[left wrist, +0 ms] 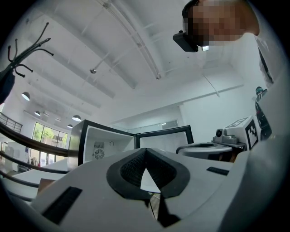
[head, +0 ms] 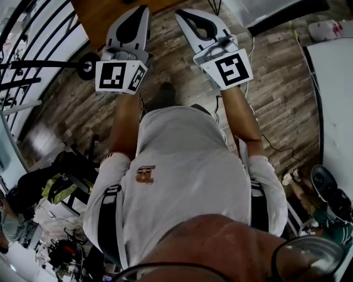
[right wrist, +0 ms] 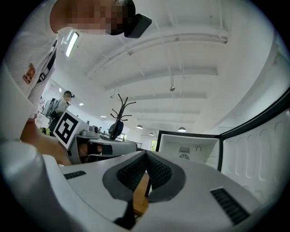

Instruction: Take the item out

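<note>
My left gripper (head: 142, 10) and right gripper (head: 181, 13) are held side by side at chest height over the wooden floor, both shut with nothing between the jaws. In the left gripper view the left gripper (left wrist: 145, 149) has its pads meeting, and beyond them stands a small black fridge (left wrist: 106, 145) with its door (left wrist: 165, 140) swung open. Its white inside shows only a fan grille. The right gripper (right wrist: 146, 154) faces the same fridge (right wrist: 190, 152) and its open door (right wrist: 256, 149). No item to take out shows in any view.
A brown wooden tabletop (head: 105, 14) lies just ahead of the grippers. A black railing (head: 33, 66) runs on the left, a white table edge (head: 336, 110) on the right. Bags (head: 60, 187) and shoes (head: 325, 184) lie on the floor. A coat rack (right wrist: 120, 113) stands behind.
</note>
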Demonstrator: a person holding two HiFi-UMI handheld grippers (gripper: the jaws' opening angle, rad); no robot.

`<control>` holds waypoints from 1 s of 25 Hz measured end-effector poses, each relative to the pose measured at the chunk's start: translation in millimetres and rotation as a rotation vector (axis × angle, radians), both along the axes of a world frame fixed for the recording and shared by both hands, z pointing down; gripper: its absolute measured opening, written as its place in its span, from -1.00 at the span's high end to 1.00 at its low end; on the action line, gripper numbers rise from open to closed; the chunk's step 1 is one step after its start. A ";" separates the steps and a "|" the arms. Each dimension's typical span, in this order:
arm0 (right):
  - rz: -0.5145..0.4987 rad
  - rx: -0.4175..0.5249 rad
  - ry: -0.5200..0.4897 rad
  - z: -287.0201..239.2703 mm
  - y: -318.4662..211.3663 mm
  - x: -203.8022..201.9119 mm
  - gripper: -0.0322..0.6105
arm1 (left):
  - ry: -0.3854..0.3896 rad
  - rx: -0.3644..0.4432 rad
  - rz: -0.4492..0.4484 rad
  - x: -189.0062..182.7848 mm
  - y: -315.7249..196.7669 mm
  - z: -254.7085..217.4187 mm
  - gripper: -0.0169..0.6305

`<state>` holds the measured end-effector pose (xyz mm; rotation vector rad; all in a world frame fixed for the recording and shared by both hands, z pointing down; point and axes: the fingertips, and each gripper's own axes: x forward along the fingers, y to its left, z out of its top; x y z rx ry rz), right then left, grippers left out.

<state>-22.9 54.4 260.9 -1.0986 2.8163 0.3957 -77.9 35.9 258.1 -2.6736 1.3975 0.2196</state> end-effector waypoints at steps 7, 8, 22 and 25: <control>0.029 -0.002 0.004 -0.1 -76.6 2.1 0.80 | -0.004 0.001 0.009 -1.8 -76.4 -3.7 0.89; 0.033 0.000 0.005 0.5 -87.3 1.6 0.80 | -0.008 0.002 0.011 -2.3 -86.9 -3.3 0.89; 0.087 -0.009 0.036 16.5 -220.6 -42.1 0.80 | -0.009 -0.026 0.035 -42.0 -216.4 13.3 0.89; 0.103 -0.006 0.036 15.6 -244.0 -46.6 0.80 | -0.014 -0.024 0.046 -44.3 -237.1 13.3 0.89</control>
